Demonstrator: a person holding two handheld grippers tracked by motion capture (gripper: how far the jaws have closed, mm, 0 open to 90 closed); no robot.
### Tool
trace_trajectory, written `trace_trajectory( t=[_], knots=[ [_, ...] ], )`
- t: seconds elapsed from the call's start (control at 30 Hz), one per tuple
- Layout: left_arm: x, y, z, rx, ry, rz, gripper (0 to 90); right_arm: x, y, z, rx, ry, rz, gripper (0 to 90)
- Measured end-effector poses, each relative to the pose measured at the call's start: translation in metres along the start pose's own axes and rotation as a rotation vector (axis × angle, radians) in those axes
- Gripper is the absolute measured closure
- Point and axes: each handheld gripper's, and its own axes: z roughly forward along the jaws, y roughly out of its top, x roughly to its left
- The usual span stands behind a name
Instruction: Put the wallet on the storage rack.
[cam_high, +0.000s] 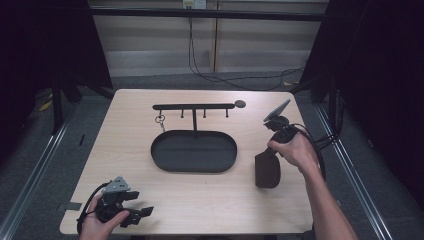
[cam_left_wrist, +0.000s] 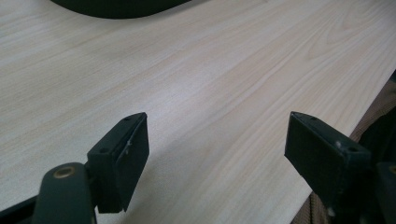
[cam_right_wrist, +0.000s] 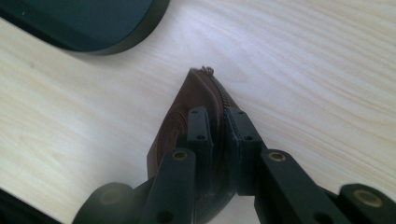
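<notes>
A dark brown zipped pouch (cam_high: 267, 171) stands on edge on the table, right of the black oval tray (cam_high: 194, 151). My right gripper (cam_high: 270, 156) is shut on the pouch's top edge; in the right gripper view the jaws pinch the pouch (cam_right_wrist: 187, 107) along its zipper, my right gripper (cam_right_wrist: 220, 126) pointing down at the table. My left gripper (cam_high: 139, 205) rests low at the table's front left corner, open, with nothing between its fingers (cam_left_wrist: 125, 154). A black key rack (cam_high: 194, 106) rises from the tray's back, with a key ring (cam_high: 160, 120) hanging on its left hook.
The wooden table (cam_high: 125, 150) has bare surface in front of the tray and on the left. The tray's rim (cam_right_wrist: 116, 44) lies close to the pouch. The table's front edge (cam_left_wrist: 345, 135) runs just by my left gripper. Cables trail across the floor behind.
</notes>
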Motion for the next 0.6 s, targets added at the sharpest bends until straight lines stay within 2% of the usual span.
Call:
trace_trajectory(
  t=[0.27, 0.6],
  knots=[
    [0.002, 0.0, -0.002, -0.006, 0.0, -0.005, 21.9, 0.0, 0.002, -0.012, 0.0, -0.007, 0.006, 81.1],
    [0.001, 0.0, -0.001, -0.001, 0.001, -0.002, 22.0, -0.001, 0.004, -0.032, -0.046, -0.028, 0.024, 81.0]
  ],
)
